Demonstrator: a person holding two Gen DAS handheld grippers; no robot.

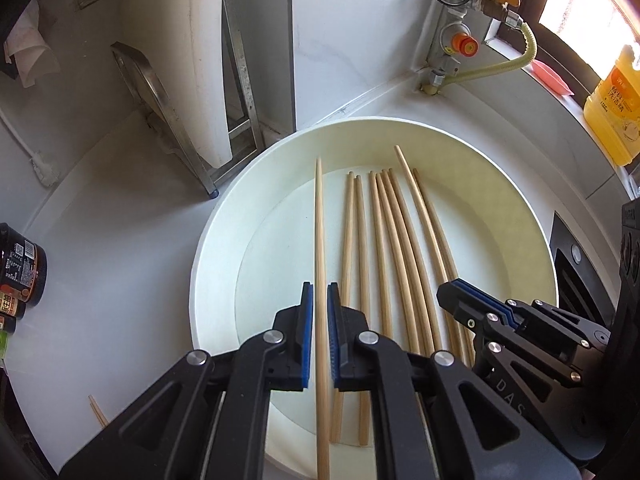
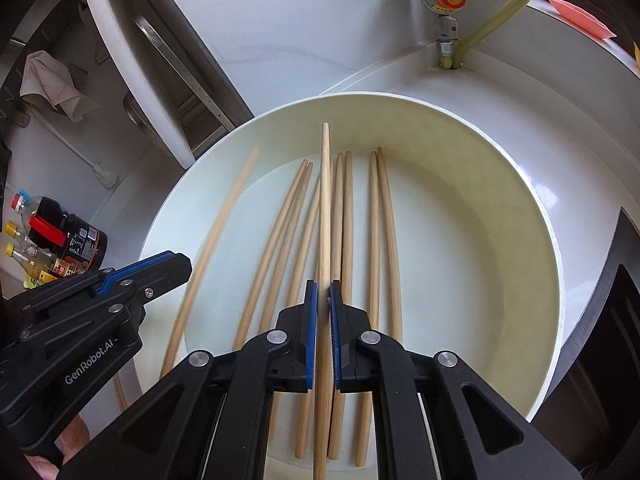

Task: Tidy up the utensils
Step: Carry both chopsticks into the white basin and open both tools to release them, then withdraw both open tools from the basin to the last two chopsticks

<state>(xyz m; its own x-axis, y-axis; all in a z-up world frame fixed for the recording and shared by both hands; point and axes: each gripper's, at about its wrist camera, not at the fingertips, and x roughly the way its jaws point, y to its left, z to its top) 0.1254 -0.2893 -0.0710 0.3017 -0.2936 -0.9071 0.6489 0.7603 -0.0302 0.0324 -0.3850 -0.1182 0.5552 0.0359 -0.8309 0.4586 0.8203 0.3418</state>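
Nearest, over the near rim of the white basin [image 1: 224,216]: left gripper [image 1: 319,312], blue pads [image 1: 307,320] a sliver apart around one lone chopstick [image 1: 319,248], a thin gap visible on each side, so no firm press there. Just right of it above the basin, right gripper [image 2: 323,300], clamped tight on a second chopstick [image 2: 325,208] that angles up toward the basin's far wall. Flat on the basin floor beyond both: loose chopsticks [image 1: 384,248], side by side, tips pointing to the far rim. Left of the basin on the counter: a dark jar [image 1: 22,264] and small bottles [image 2: 24,232]. Behind the basin's left edge: a metal rack [image 1: 168,120] with a white board [image 1: 200,60] upright in it. Past the far rim, in the corner: gas valve [image 1: 464,44] with yellow hose [image 1: 500,66]. Far right of the basin, on the sill: yellow oil bottle [image 1: 616,104].
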